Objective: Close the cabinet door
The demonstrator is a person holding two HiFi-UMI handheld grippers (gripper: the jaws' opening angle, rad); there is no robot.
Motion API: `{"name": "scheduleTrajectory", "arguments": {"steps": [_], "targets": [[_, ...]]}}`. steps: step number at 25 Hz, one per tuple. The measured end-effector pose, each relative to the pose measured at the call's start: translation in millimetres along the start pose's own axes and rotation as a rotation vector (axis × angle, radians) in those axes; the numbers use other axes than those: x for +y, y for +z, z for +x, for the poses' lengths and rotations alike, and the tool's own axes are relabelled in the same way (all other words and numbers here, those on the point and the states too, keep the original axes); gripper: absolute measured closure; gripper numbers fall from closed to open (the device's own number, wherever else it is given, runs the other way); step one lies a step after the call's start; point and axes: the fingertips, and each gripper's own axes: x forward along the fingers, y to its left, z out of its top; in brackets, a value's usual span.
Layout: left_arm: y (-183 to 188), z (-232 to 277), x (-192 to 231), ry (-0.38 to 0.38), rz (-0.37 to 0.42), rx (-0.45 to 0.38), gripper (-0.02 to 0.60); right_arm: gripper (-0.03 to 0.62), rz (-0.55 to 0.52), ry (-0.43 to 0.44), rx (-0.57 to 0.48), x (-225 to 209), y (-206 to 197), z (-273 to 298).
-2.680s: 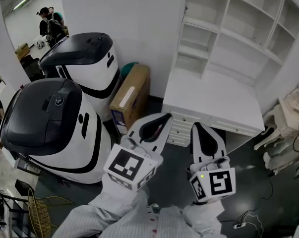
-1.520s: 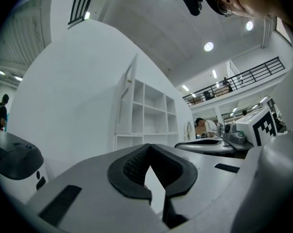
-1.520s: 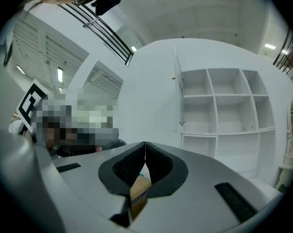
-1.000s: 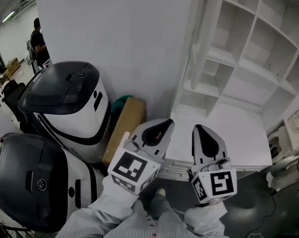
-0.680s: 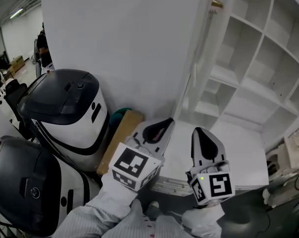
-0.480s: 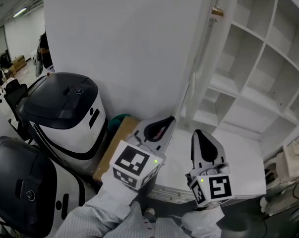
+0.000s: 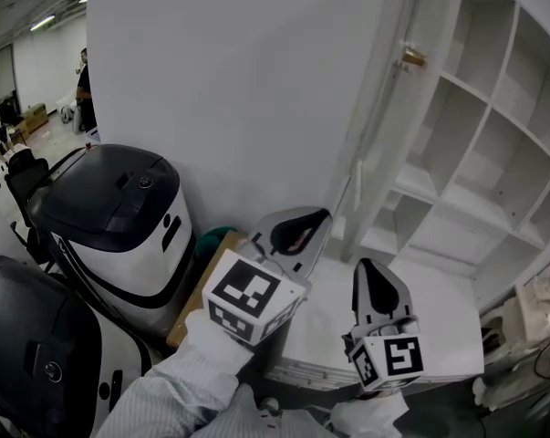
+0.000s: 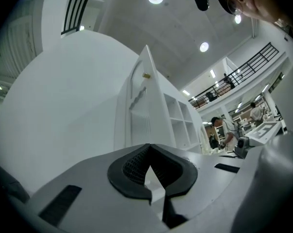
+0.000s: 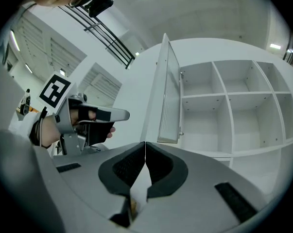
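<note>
A white cabinet (image 7: 493, 153) with open shelves stands ahead, and its tall white door (image 7: 379, 144) is swung out toward me, seen nearly edge-on with a brass hinge (image 7: 411, 59) near the top. My left gripper (image 7: 325, 215) is shut and empty, its tips just short of the door's lower edge. Lower and to the right, my right gripper (image 7: 366, 265) is shut and empty above the cabinet's desk top (image 7: 439, 327). The left gripper view shows the door (image 8: 141, 101) ahead of the shut left gripper (image 8: 148, 147). In the right gripper view the door (image 9: 168, 96) stands above the shut right gripper (image 9: 145, 143), with the left gripper (image 9: 122, 114) beside it.
Two white machines with black lids (image 7: 119, 217) (image 7: 28, 354) stand at the left. A cardboard box (image 7: 197, 290) and a green object (image 7: 215, 238) are wedged between them and the cabinet. A broad white panel (image 7: 229, 89) rises left of the door. People stand far off at the left (image 7: 83, 80).
Both grippers have come closer to the cabinet and risen, the left one more. The door and upper shelves now fill more of the head view. Both stay shut.
</note>
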Motion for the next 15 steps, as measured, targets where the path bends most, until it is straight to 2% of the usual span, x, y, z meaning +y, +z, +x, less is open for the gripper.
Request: {"name": "scheduleTrajectory", "arguments": {"steps": [8, 15], "targets": [[53, 17, 8, -0.074, 0.056, -0.058, 0.571, 0.582, 0.022, -0.045, 0.012, 2, 0, -5], [111, 26, 19, -0.154, -0.029, -0.16, 0.569, 0.582, 0.014, -0.046, 0.027, 9, -1, -7]]}}
